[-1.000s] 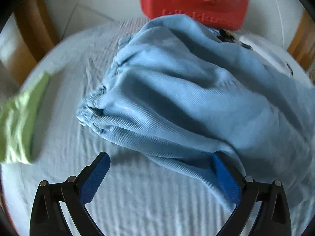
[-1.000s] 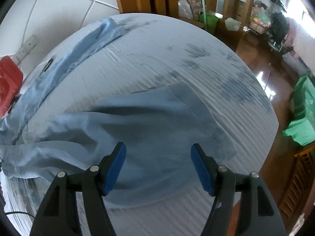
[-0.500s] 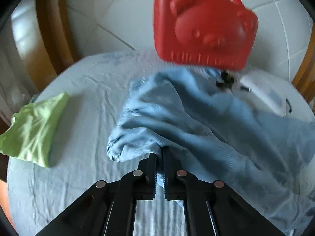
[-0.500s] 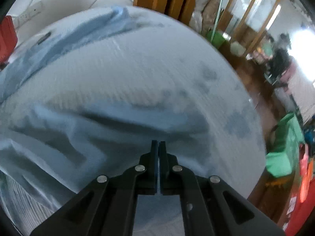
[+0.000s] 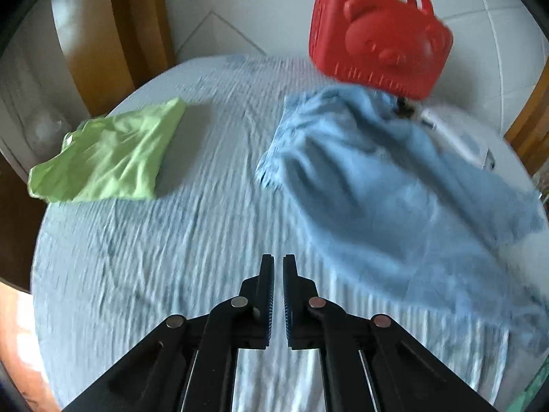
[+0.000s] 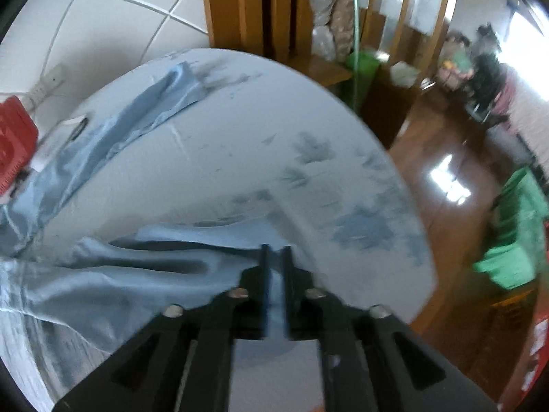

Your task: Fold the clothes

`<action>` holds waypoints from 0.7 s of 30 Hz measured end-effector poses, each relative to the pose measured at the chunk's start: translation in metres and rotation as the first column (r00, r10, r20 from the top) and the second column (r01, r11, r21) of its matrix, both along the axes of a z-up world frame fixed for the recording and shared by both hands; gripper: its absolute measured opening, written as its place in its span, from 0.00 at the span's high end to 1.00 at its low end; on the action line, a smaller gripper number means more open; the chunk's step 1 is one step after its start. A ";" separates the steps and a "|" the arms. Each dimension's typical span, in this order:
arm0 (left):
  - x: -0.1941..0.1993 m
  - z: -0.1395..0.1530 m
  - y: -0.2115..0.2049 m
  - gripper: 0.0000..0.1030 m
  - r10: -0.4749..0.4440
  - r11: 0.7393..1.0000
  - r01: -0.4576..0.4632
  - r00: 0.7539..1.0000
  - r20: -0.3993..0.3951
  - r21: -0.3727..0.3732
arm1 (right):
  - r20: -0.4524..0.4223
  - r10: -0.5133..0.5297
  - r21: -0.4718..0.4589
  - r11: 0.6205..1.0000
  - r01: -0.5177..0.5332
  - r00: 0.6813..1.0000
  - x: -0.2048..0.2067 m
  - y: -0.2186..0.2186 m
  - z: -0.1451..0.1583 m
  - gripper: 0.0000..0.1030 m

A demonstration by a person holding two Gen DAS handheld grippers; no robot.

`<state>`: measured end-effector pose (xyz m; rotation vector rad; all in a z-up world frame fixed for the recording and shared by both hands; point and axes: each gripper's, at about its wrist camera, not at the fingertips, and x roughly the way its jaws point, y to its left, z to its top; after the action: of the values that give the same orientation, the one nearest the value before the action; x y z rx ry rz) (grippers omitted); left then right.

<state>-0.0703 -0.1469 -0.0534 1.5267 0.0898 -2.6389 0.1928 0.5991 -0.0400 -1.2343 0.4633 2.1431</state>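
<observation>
A light blue garment (image 5: 377, 185) lies spread over the round table (image 5: 154, 257), reaching from the red case to the right edge. My left gripper (image 5: 278, 264) is shut and empty, above the tablecloth just left of the garment's near edge. In the right wrist view the same blue garment (image 6: 137, 274) stretches to the left, with one long part (image 6: 137, 116) running to the far side. My right gripper (image 6: 275, 254) is shut on a fold of this blue cloth, which shows between its fingers.
A folded green garment (image 5: 109, 154) lies at the table's left edge. A red bear-shaped case (image 5: 374, 34) stands at the far side by the tiled wall, with a white object (image 5: 459, 137) beside it. Right of the table is a wooden floor (image 6: 446, 206) and green bags (image 6: 514, 233).
Both grippers went from open to shut. The left gripper, shut at the garment's edge half a second ago, now stands clear of it, farther back. The right gripper holds the cloth and has pulled it.
</observation>
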 end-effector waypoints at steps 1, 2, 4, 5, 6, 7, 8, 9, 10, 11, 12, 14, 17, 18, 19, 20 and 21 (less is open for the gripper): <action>-0.005 -0.001 0.001 0.94 -0.006 1.000 0.006 1.000 -0.004 0.017 | -0.007 0.001 -0.019 1.000 -0.001 1.000 -0.004 -0.002 -0.005 0.51; -0.011 -0.001 0.003 0.94 -0.012 0.999 0.013 1.000 -0.008 0.033 | -0.013 0.003 -0.036 0.999 -0.004 1.000 -0.007 -0.004 -0.010 0.26; -0.021 -0.003 0.005 0.94 -0.025 0.997 0.026 1.000 -0.016 0.067 | -0.013 0.022 -0.034 0.999 -0.022 1.000 -0.012 -0.010 -0.015 0.23; -0.026 -0.003 0.007 0.94 -0.031 0.996 0.032 0.999 -0.020 0.083 | -0.013 0.031 -0.033 0.999 -0.031 0.999 -0.014 -0.014 -0.017 0.23; -0.031 -0.004 0.010 0.94 -0.042 0.995 0.044 0.999 -0.021 0.085 | -0.013 0.039 -0.033 0.999 -0.040 0.999 -0.016 -0.016 -0.019 0.23; -0.034 -0.005 0.013 0.94 -0.057 0.995 0.058 0.998 -0.021 0.080 | -0.015 0.039 -0.040 0.998 -0.040 0.999 -0.015 -0.017 -0.020 0.23; -0.036 -0.006 0.015 0.94 -0.060 0.995 0.062 0.998 -0.021 0.075 | -0.020 0.038 -0.048 0.998 -0.039 0.999 -0.015 -0.019 -0.021 0.23; -0.036 -0.007 0.016 0.94 -0.060 0.996 0.061 0.998 -0.021 0.069 | -0.032 0.042 -0.054 0.998 -0.044 0.999 -0.014 -0.020 -0.022 0.22; -0.037 -0.008 0.016 0.94 -0.059 0.996 0.060 0.998 -0.020 0.064 | -0.044 0.047 -0.059 0.997 -0.049 0.998 -0.013 -0.021 -0.023 0.22; -0.038 -0.009 0.017 0.94 -0.058 0.997 0.059 0.998 -0.020 0.058 | -0.055 0.052 -0.060 0.997 -0.055 0.997 -0.014 -0.023 -0.025 0.22; -0.038 -0.010 0.017 0.94 -0.057 0.997 0.058 0.998 -0.020 0.053 | -0.067 0.057 -0.062 0.996 -0.061 0.996 -0.015 -0.026 -0.026 0.22; -0.039 -0.012 0.018 0.94 -0.056 0.998 0.057 0.998 -0.019 0.042 | -0.087 0.066 -0.065 0.995 -0.072 0.994 -0.020 -0.030 -0.029 0.22; -0.041 -0.015 0.020 0.94 -0.054 0.998 0.054 0.998 -0.018 0.025 | -0.102 0.096 -0.067 0.992 -0.103 0.990 -0.036 -0.039 -0.036 0.22; -0.042 -0.016 0.020 0.94 -0.053 0.998 0.053 0.998 -0.018 0.020 | -0.100 0.103 -0.057 0.992 -0.109 0.990 -0.041 -0.042 -0.036 0.21; -0.042 -0.017 0.021 0.94 -0.052 0.999 0.052 0.998 -0.018 0.014 | -0.098 0.111 -0.047 0.992 -0.116 0.989 -0.046 -0.045 -0.037 0.19; -0.043 -0.018 0.022 0.94 -0.051 0.999 0.052 0.999 -0.017 0.008 | -0.096 0.121 -0.043 0.991 -0.126 0.988 -0.052 -0.049 -0.039 0.13; -0.043 -0.019 0.022 0.94 -0.051 0.999 0.051 0.999 -0.017 0.003 | -0.092 0.125 -0.043 0.991 -0.130 0.988 -0.055 -0.051 -0.041 0.04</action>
<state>-0.1137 -0.1247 -0.0720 1.5277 0.0575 -2.6924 0.1376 0.5485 -0.0806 -1.2279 0.4888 2.3151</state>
